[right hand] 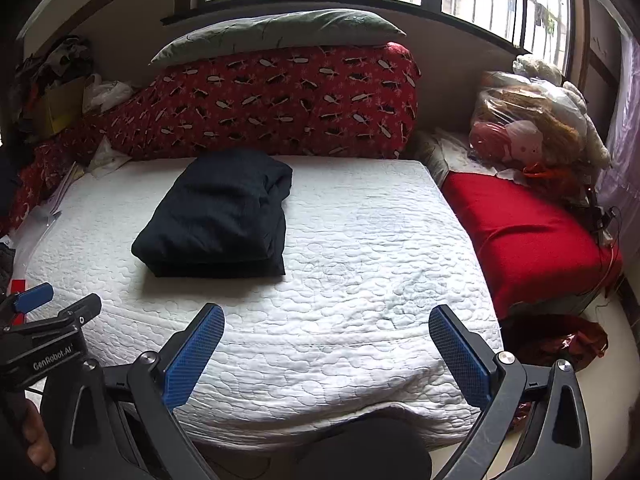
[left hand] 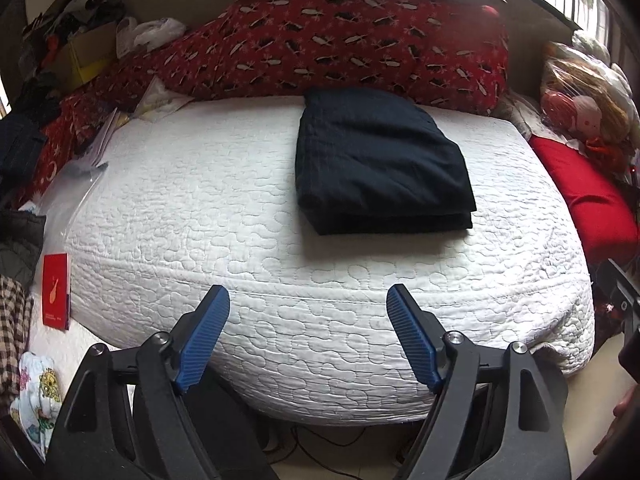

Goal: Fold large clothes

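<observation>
The dark garment (left hand: 380, 160) lies folded in a thick rectangle on the white mattress (left hand: 200, 208), toward its far side, just in front of the red patterned bedding (left hand: 340, 48). Both tools hang at the near edge, well apart from it: the left tool (left hand: 308, 336) and the right tool (right hand: 326, 356) stand wide open with nothing between the jaws. The fold looks finished; if any step is left, it is to even the near layered edge with light touches. The cloth's kind and its underside are hidden.
</observation>
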`<control>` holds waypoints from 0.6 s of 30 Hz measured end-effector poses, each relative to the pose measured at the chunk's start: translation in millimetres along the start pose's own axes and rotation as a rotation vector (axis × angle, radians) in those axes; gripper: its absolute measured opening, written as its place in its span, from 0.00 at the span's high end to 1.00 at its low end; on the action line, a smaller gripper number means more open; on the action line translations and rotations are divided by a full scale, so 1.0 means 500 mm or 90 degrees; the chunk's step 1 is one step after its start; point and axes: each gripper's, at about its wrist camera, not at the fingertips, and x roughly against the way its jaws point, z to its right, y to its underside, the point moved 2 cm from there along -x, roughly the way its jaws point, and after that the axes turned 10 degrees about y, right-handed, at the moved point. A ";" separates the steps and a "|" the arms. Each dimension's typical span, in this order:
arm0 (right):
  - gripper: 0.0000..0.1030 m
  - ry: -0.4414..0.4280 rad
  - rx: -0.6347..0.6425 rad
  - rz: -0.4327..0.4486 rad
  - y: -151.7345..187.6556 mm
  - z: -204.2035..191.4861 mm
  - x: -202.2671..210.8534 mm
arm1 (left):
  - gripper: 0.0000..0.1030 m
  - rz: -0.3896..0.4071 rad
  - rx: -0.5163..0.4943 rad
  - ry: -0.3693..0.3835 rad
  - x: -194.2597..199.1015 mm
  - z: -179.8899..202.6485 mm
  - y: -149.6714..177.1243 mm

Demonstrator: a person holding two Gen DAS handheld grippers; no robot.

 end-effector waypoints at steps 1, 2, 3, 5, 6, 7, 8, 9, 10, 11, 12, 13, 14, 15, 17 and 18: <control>0.00 -0.001 -0.001 -0.001 0.001 0.001 -0.002 | 0.21 0.000 0.001 -0.001 -0.001 -0.001 0.000; 0.00 -0.003 -0.002 -0.003 0.002 0.001 -0.004 | 0.21 0.000 0.000 -0.003 -0.002 -0.002 0.001; 0.00 -0.005 -0.002 -0.006 0.003 0.000 -0.006 | 0.21 -0.002 -0.002 -0.005 -0.005 -0.001 0.001; 0.00 -0.008 -0.001 -0.011 0.003 -0.001 -0.013 | 0.21 -0.008 -0.004 -0.005 -0.011 0.000 0.000; 0.00 -0.009 0.000 -0.012 0.003 -0.003 -0.016 | 0.21 -0.012 -0.005 -0.008 -0.016 -0.002 -0.003; 0.00 -0.010 0.000 -0.014 0.002 -0.004 -0.020 | 0.21 -0.015 -0.002 -0.011 -0.022 -0.008 -0.008; 0.00 -0.013 -0.001 -0.015 0.000 -0.004 -0.025 | 0.21 -0.016 0.003 -0.012 -0.026 -0.016 -0.014; 0.00 -0.020 -0.009 -0.015 -0.005 -0.003 -0.032 | 0.21 -0.016 0.014 -0.012 -0.031 -0.028 -0.021; 0.00 -0.026 -0.015 -0.013 -0.009 -0.002 -0.037 | 0.21 -0.015 0.025 -0.013 -0.036 -0.038 -0.028; 0.00 -0.034 -0.022 -0.011 -0.013 -0.002 -0.045 | 0.21 -0.015 0.036 -0.013 -0.043 -0.050 -0.038; 0.00 -0.044 -0.027 -0.010 -0.019 -0.005 -0.058 | 0.21 -0.016 0.047 -0.017 -0.051 -0.063 -0.049; 0.00 -0.052 -0.028 -0.011 -0.023 -0.010 -0.068 | 0.21 -0.018 0.059 -0.023 -0.062 -0.076 -0.063; 0.00 -0.060 -0.029 -0.016 -0.028 -0.016 -0.085 | 0.21 -0.020 0.069 -0.025 -0.070 -0.085 -0.074; 0.00 -0.073 -0.029 -0.023 -0.035 -0.026 -0.106 | 0.21 -0.021 0.084 -0.025 -0.080 -0.096 -0.090; 0.00 -0.095 -0.033 -0.043 -0.049 -0.047 -0.152 | 0.21 -0.022 0.108 -0.021 -0.100 -0.113 -0.125; 0.00 -0.110 -0.035 -0.056 -0.060 -0.060 -0.180 | 0.21 -0.024 0.117 -0.023 -0.112 -0.118 -0.145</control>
